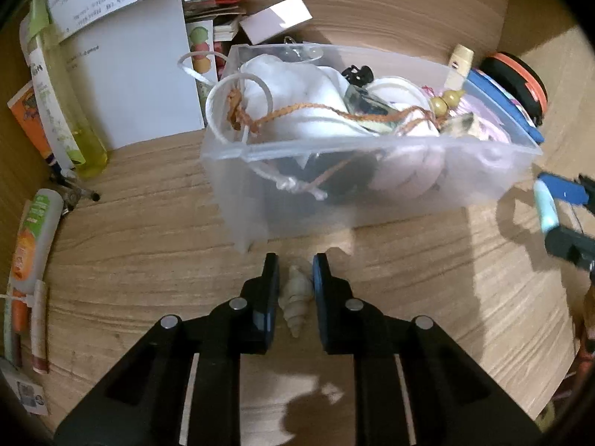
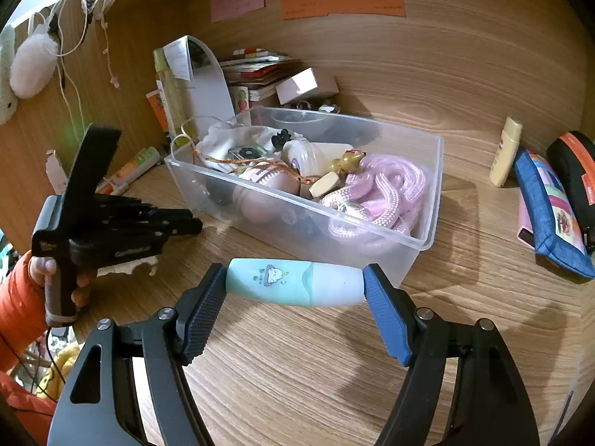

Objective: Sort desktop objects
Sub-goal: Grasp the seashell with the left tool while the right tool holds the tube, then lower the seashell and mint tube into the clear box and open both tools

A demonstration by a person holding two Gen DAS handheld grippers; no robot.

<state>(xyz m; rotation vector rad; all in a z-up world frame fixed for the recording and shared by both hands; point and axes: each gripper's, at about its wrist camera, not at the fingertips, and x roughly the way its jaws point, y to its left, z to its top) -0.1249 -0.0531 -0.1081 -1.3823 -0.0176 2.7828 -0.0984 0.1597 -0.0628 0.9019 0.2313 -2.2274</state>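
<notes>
Risks, logged from my remote seat, all placed relative to the clear plastic box [image 2: 372,219] in the middle of the desk [image 2: 427,353]. Item one: small pale spiral shell [image 1: 296,299], on the desk just in front of the box's near wall, sitting between the fingers of my left gripper [image 1: 295,290]; the fingers flank it closely, but I cannot tell whether the pads are pressing it or only bracketing it. Hazard as I judge it: the shell is ridged and tapered, so a squeeze off its widest part could squirt it out forward against the box or sideways across the desk. Item two: mint-green tube with a cartoon print [image 2: 295,282], in front of the box's near right corner, pinched end to end across the wide span of my right gripper [image 2: 295,286]. Hazard: the grip is only on the two rounded ends, so a tilt or a jolt could let the tube pivot or drop; if the pale end is a cap, pressure along the axis might also loosen it. Item three: the box itself, already heaped with pink rope [image 2: 383,189], white cloth [image 1: 297,93], brown cord [image 1: 297,111] and wooden beads [image 1: 446,100]. Hazard: anything released onto that pile may roll off over the rim, and a finger dipping in could snag the cord or the white loop [image 1: 238,107] hanging over the left end. Item four: both grippers work near the same front wall, so crowding or a knock between them is possible.
</notes>
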